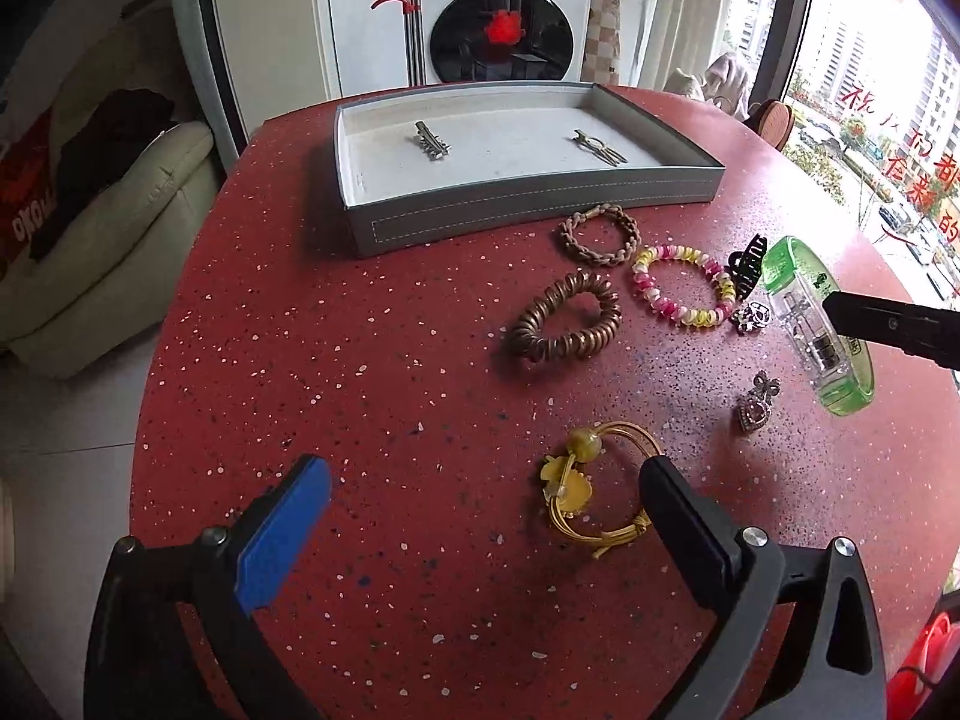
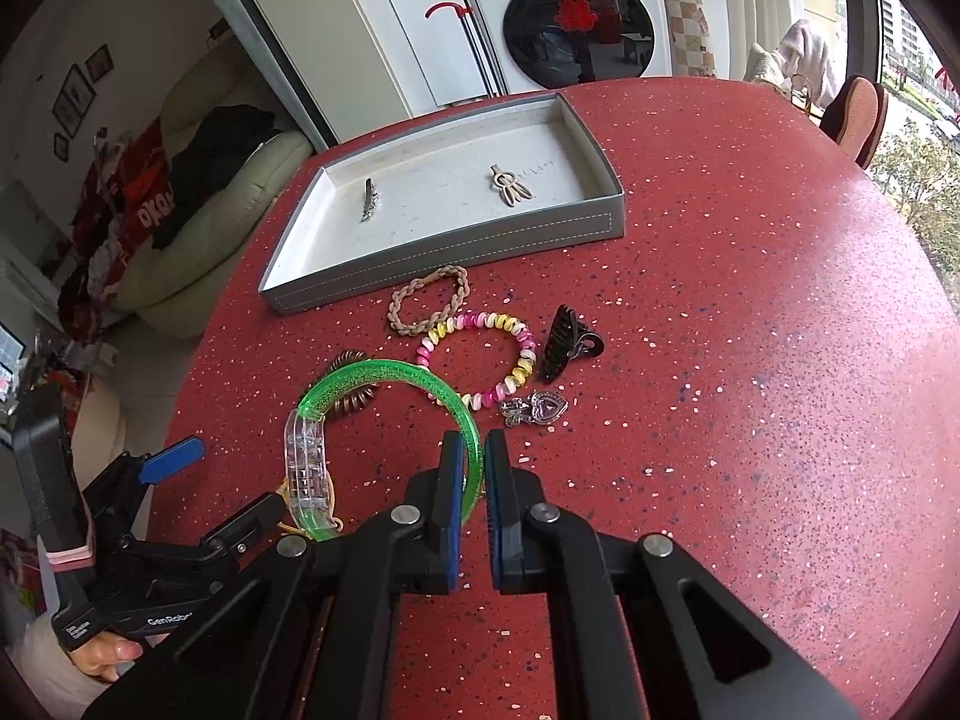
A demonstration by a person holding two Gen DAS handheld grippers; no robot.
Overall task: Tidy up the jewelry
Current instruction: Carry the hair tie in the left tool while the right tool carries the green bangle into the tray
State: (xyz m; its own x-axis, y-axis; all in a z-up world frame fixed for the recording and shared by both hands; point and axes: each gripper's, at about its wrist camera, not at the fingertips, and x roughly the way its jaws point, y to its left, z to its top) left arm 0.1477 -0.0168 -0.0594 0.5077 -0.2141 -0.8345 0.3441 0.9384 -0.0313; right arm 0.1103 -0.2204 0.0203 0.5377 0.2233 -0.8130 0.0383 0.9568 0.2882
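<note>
My left gripper (image 1: 486,501) jaws gape wide, empty, the yellow cord bracelet with beads (image 1: 591,489) on the red speckled desk (image 1: 360,360) between them; my right gripper (image 2: 475,468) jaws clamp the glittery green plastic bangle (image 2: 384,373).

Your left camera looks down close over the red table (image 1: 360,360), facing the grey tray (image 1: 540,204) straight ahead. Your right camera looks from nearer the tray's right end, facing it at a slant. Both see the tray (image 2: 444,258) and the washing machine (image 1: 498,12) behind it.
</note>
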